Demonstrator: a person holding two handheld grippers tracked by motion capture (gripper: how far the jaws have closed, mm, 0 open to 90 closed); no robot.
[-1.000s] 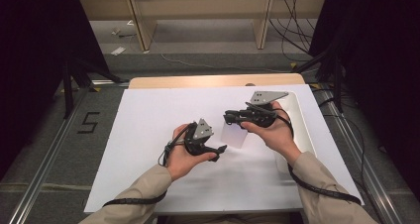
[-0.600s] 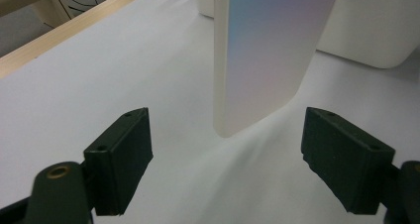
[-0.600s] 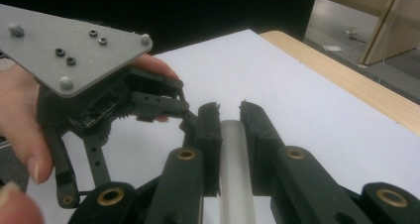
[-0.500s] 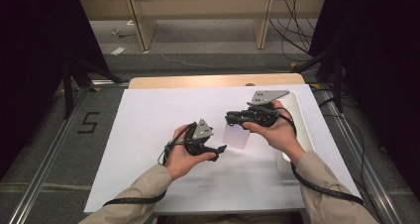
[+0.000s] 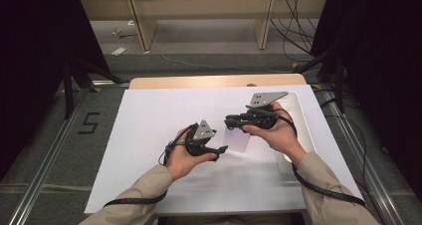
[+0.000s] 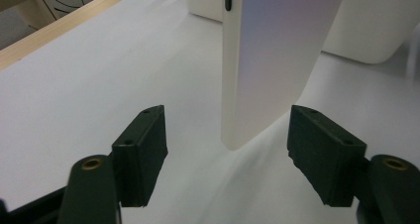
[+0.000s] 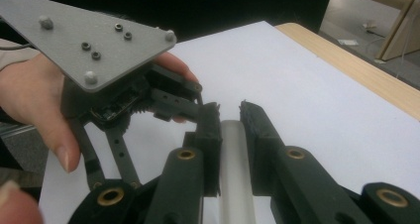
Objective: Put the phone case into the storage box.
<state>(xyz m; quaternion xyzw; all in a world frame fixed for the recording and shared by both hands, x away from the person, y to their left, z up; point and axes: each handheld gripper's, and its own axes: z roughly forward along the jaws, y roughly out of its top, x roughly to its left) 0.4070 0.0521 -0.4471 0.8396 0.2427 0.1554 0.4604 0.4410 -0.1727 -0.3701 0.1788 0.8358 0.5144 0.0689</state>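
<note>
Right claw point(image 5: 230, 122) clamped on the top edge of a white panel point(image 5: 238, 139) hanging upright. Left claw point(image 5: 222, 150) jaws apart, just been closing, panel's lower end between them, pads not touching it.

White table top point(image 5: 164, 135) over a light wooden edge point(image 5: 214, 80) at the far side. Grey floor point(image 5: 50, 150) all round, marked with a black "5" point(image 5: 89, 122) at left. Metal rails point(image 5: 42, 172) along both flanks. Pale wooden shelving point(image 5: 199, 16) beyond, black cables point(image 5: 293, 31) trailing at right. Dark curtains point(image 5: 35, 46) either side. Scraps of paper point(image 5: 118, 51) on floor.
</note>
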